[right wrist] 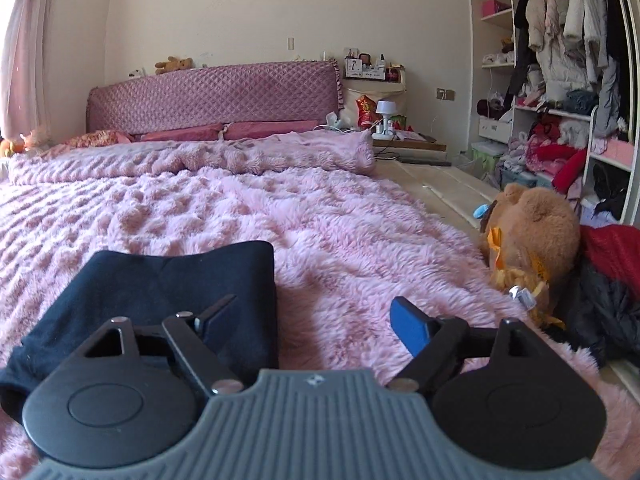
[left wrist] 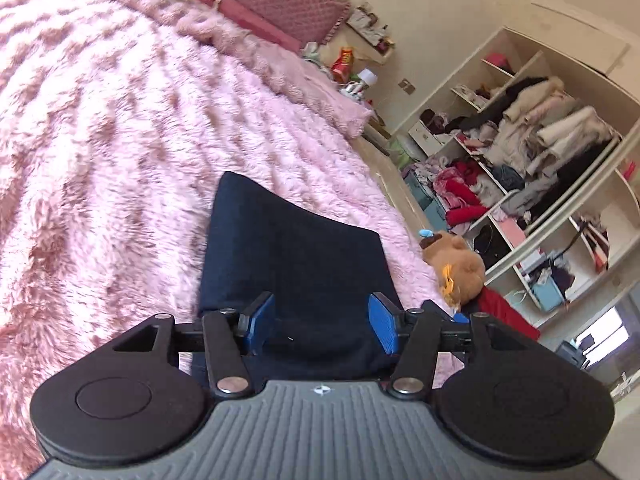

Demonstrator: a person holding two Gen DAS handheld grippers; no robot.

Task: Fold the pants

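The left gripper (left wrist: 322,322) hangs with its blue pads (left wrist: 383,322) spread apart over the near end of the pants (left wrist: 296,264), one pad toward each edge of the cloth; nothing is pinched between them, and whether the pads touch the fabric cannot be told. The right gripper (right wrist: 316,324) is likewise released, its jaws wide; its left finger lies over the right edge of the pants (right wrist: 160,300), while its right pad (right wrist: 410,326) stands over bare blanket (right wrist: 320,216). The pants are dark navy, folded into a compact flat bundle, lying on the fluffy pink blanket near the foot corner of the bed. Just past the bed's right edge sits a brown plush toy (right wrist: 532,232) with yellow ribbon, and beside it a red and black heap of clothes (right wrist: 612,272). Farther off, at the head of the bed, a quilted mauve headboard (right wrist: 216,92) rises behind red pillows (right wrist: 228,130), with a cluttered nightstand (right wrist: 384,120) to its right. An open wardrobe (right wrist: 560,60) full of coats and folded clothing fills the right wall.
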